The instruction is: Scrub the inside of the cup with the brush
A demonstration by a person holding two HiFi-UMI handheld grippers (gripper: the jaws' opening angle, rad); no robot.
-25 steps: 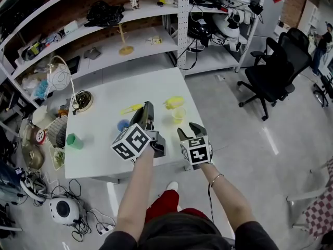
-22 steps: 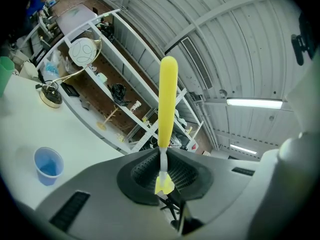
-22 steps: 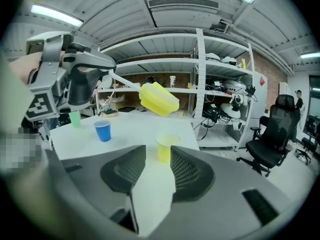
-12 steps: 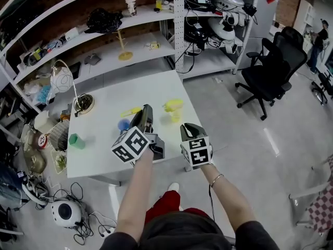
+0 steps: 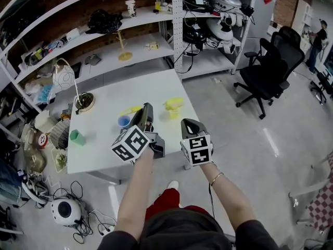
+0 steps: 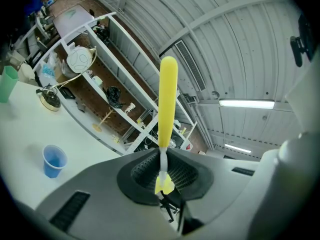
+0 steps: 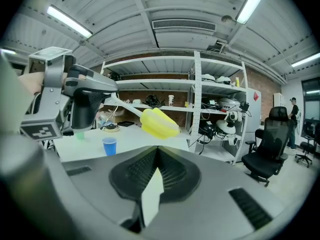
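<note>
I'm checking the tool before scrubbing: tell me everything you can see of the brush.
The brush has a long, rounded yellow head, foam-like, on a thin white stem. The left gripper is shut on the stem, holding it in the air above the table; nothing else touches it.

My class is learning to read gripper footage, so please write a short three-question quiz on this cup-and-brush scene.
1. True or false: the left gripper is shut on the brush handle.
2. Which stands on the table? A) blue cup B) red bowl C) glass bottle
3. Fill in: the right gripper is shut on the pale ____.
Key: 1 true; 2 A; 3 cup, on which the jaws have just closed.
</note>
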